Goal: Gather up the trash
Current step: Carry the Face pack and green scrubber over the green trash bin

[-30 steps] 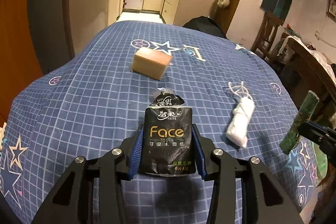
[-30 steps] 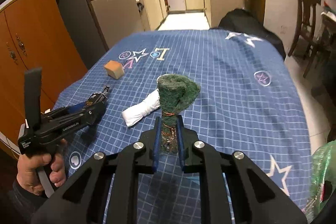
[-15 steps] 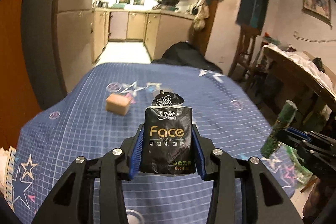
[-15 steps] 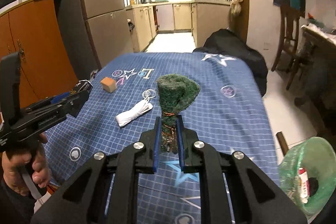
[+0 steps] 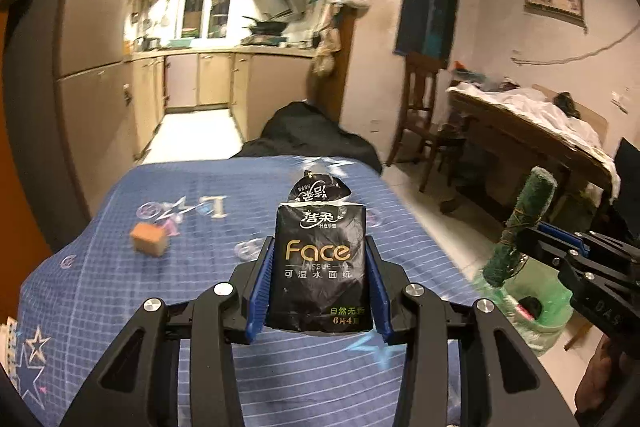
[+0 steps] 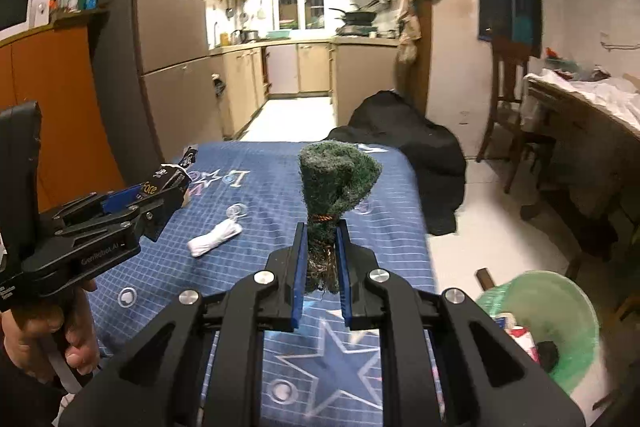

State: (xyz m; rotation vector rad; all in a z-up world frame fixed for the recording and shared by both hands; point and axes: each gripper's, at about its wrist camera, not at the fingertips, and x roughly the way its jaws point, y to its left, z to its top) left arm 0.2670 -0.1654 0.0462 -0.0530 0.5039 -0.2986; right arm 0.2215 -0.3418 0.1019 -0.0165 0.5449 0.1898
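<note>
My left gripper (image 5: 320,283) is shut on a black tissue packet (image 5: 320,267) printed "Face", held upright above the blue checked tablecloth (image 5: 120,267). In the right wrist view the same left gripper (image 6: 168,187) shows at the left, in a person's hand (image 6: 52,331). My right gripper (image 6: 322,259) is shut on the tied end of a rolled green scouring pad (image 6: 338,175); the pad (image 5: 520,223) also shows at the right of the left wrist view. A bin lined with a green bag (image 6: 560,323) stands on the floor at the right, with trash inside.
On the cloth lie a tan sponge block (image 5: 149,243) and a white rolled cloth (image 6: 214,237). A black bag (image 6: 412,151) sits past the table's far end. A wooden chair (image 6: 508,95) and a cluttered side table (image 6: 580,115) stand at the right.
Both grippers have risen from the tablecloth and swung right with their loads still held. The green bin has come into view at the right; the sponge and white cloth stay behind.
</note>
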